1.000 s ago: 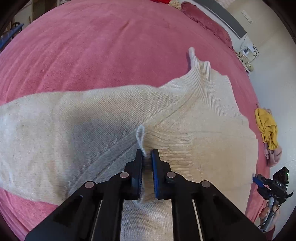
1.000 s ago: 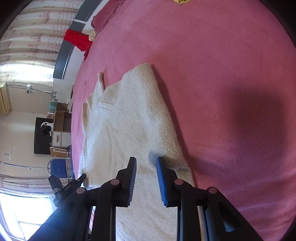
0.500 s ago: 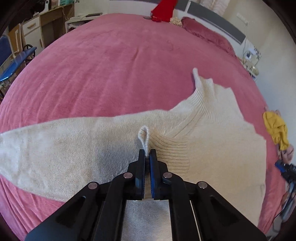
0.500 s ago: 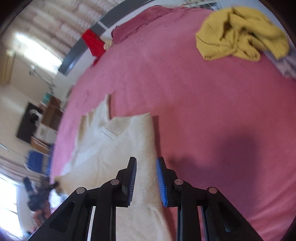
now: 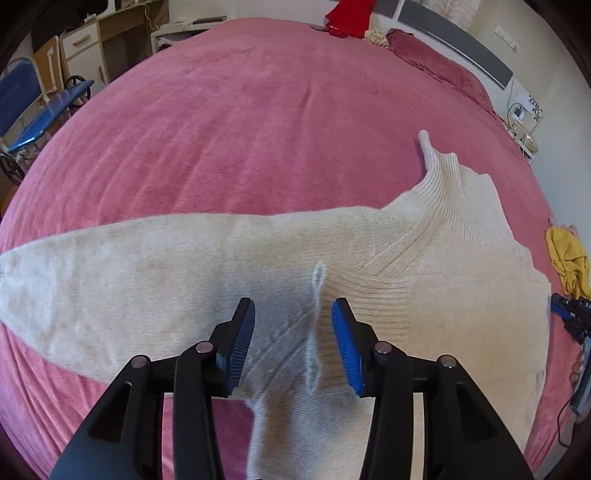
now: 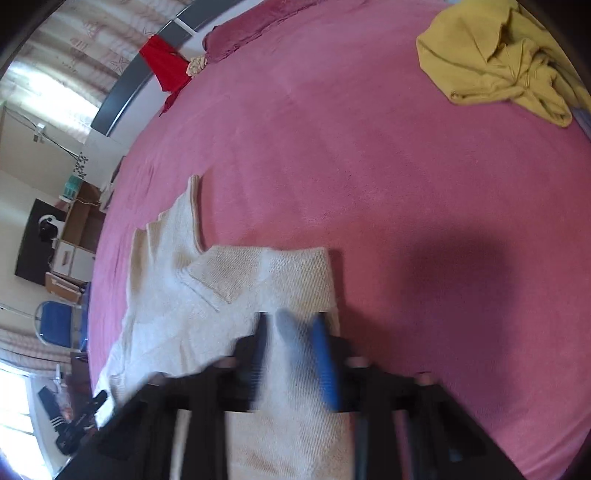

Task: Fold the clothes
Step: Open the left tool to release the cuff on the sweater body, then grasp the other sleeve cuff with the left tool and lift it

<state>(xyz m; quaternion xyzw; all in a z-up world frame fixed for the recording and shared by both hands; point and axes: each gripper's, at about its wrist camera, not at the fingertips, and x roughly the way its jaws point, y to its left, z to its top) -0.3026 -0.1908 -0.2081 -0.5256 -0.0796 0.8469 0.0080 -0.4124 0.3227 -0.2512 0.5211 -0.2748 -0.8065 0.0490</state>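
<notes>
The cream sweater (image 5: 369, 266) lies spread on the pink bed (image 5: 240, 129), one sleeve already folded across its body, so folding has only begun. The left gripper (image 5: 293, 345) is opening, its fingers clear of the pinched ridge of knit between them. The right gripper (image 6: 293, 354) reads as closed at the sweater's edge, too blurred to tell whether it holds cloth.

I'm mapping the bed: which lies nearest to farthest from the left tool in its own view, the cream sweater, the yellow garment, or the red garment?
1. Cream sweater: right under the opening left tool.
2. Yellow garment: right edge of the bed.
3. Red garment: far end, by the headboard.
</notes>
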